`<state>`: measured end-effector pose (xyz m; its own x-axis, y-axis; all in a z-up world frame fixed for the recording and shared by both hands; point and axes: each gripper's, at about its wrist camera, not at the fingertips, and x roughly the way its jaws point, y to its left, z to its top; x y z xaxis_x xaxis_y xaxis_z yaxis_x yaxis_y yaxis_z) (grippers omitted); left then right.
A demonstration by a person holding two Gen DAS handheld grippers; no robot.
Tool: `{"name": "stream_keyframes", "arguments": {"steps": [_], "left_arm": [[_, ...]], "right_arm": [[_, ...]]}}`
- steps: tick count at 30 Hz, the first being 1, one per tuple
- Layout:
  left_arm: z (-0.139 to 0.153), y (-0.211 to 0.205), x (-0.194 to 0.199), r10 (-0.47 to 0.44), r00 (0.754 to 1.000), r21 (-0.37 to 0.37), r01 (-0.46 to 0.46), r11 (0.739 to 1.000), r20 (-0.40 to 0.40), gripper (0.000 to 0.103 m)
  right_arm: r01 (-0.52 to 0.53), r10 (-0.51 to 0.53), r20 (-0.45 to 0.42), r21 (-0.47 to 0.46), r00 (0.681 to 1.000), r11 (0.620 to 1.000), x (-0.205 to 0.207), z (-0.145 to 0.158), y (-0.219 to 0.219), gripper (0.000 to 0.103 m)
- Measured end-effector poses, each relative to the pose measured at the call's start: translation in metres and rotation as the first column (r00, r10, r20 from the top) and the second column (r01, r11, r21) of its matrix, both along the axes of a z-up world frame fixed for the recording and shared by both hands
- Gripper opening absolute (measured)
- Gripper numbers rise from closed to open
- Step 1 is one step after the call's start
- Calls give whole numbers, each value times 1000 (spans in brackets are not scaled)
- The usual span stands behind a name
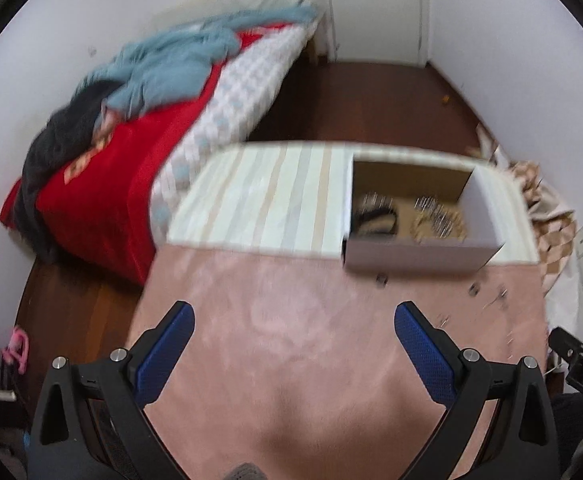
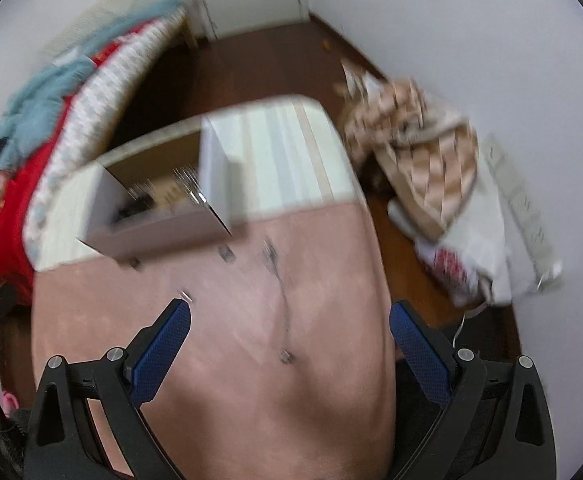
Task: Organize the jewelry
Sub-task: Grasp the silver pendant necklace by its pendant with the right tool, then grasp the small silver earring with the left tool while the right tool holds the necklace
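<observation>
Pink cloth (image 1: pixel 291 340) covers striped table (image 1: pixel 267 196) beside red-blanketed bed (image 1: pixel 103 184).

box (image 1: pixel 419 254) on table (image 1: pixel 275 360) at 1 o'clock, jewelry (image 1: pixel 437 222) in it; loose pieces (image 2: pixel 269 256) before it; bed (image 1: pixel 103 184) at 10 o'clock.

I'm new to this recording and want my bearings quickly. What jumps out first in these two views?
The open white cardboard box at the far edge of the pink cloth draws the eye, with blurred jewelry inside it. Small loose jewelry pieces lie scattered on the pink cloth in front of the box. To the left, a bed with a bright red blanket stands out, while the left gripper and right gripper are both open and empty.
</observation>
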<state>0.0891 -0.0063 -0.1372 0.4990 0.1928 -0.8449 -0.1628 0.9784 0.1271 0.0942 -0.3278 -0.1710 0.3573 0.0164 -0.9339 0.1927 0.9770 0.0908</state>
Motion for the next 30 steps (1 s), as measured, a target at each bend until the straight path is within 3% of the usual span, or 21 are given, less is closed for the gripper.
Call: {"name": "stream_keyframes", "arguments": {"steps": [2, 6, 11, 14, 15, 16, 24, 30], "left_arm": [[-17, 0, -2, 11, 999, 4, -11, 1000, -35, 102], [-50, 1, -4, 28, 993, 9, -27, 1000, -114, 102], [-69, 1, -5, 37, 987, 12, -36, 999, -155, 102], [-73, 0, -4, 40, 985, 9, -39, 999, -166, 102], [-74, 0, -3, 39, 985, 9, -38, 999, -169, 102], [-75, -2, -2, 37, 984, 5, -36, 999, -173, 102], [-87, -33, 18, -30, 981, -124, 6, 992, -190, 102], [-96, -65, 33, -109, 975, -236, 61, 970, -192, 101]], "right_arm": [[12, -12, -36, 17, 999, 1000, -6, -26, -5, 97], [15, -12, -69, 40, 998, 999, -15, -60, -2, 76], [-25, 25, -44, 13, 999, 1000, -18, -71, 17, 59], [-56, 54, -32, -48, 998, 997, -20, -73, 29, 36], [-61, 60, -25, -57, 998, 997, -20, -72, 30, 19], [-57, 57, -19, -37, 998, 998, -20, -71, 28, 13], [40, -47, 62, 106, 997, 994, -21, -53, -6, 13], [58, -65, 56, 126, 996, 990, -19, -58, -14, 13]]}}
